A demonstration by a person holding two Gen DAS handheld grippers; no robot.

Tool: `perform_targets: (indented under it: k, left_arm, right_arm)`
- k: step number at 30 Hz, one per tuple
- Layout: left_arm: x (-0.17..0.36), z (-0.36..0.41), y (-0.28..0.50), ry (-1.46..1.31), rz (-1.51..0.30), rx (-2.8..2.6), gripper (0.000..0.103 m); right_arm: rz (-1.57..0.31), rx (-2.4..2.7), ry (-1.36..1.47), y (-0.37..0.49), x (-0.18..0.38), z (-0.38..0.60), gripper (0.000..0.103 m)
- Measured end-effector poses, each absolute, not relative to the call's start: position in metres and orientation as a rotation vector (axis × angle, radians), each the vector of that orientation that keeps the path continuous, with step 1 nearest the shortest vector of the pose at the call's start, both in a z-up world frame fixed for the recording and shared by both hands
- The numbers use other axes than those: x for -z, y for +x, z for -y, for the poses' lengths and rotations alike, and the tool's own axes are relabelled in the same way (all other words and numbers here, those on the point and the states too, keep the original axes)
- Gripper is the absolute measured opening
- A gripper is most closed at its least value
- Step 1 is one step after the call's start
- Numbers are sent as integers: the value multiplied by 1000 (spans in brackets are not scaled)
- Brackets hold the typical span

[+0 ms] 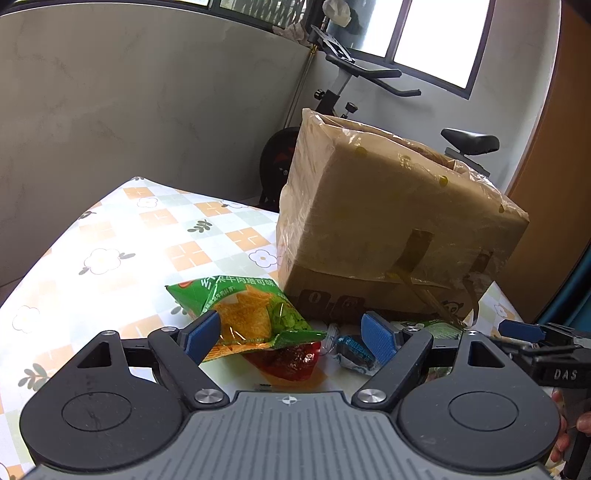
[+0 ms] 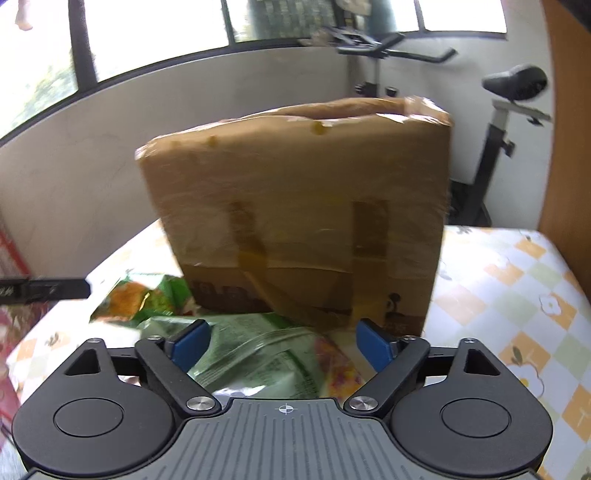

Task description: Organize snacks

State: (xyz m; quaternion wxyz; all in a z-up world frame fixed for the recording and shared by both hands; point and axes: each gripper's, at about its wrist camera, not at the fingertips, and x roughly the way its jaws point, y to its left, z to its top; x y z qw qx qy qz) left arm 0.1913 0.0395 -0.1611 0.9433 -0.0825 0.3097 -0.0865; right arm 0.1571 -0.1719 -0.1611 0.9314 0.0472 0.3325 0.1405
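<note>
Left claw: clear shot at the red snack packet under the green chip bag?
Probably yes. The left claw stands open, with the red packet just ahead between its fingers. The green chip bag overlaps the packet's top edge, so it may get pinched too.

**A lived-in room at home, not a lab**

You work in a domestic room. The table (image 1: 110, 236) wears a household oilcloth, checked orange and pale green with white flowers. Behind it stands an exercise bike (image 1: 373, 79), handlebars and black saddle (image 2: 517, 81) both clear, parked against a plain plastered wall (image 1: 129, 110). Dark-framed windows (image 2: 147, 33) run along the top of that wall, daylight strong, foliage outside. A wooden panel (image 2: 569, 129), door or cupboard side, you cannot tell which, closes the right edge. A reused cardboard box (image 1: 388, 221) wrapped in tape sits on the table.
</note>
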Motion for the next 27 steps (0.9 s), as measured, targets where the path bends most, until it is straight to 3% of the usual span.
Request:
perform_targets:
  k: [8,14,17,18,19,23,27]
  left_arm:
    - [169,-37,190,-158,-654,187,85]
    - [182,-38,187,-151,-688,185,85]
    - [193,-37,185,-147,-711,193,84]
    - [198,-36,185,-140,-720,196,83]
    - [204,-34,185,-129,-733,201,80]
    - [229,-28,191,-90,-794,195,71]
    - [249,-22,199,-50,-839,182,69]
  right_arm:
    - [-697,-347,-165,156,179,126,100]
    - [-688,-277,-245,163,191,124,100]
    - [-668,-271,-236,159,190,128,90]
    - [-664,-276,-229,156,190,132,79]
    - [-668,-281,-214,156,190,133,75]
    - [-656,-283,-183,151,190,139,70]
    - [-652,-285,-168,150,189,142,69]
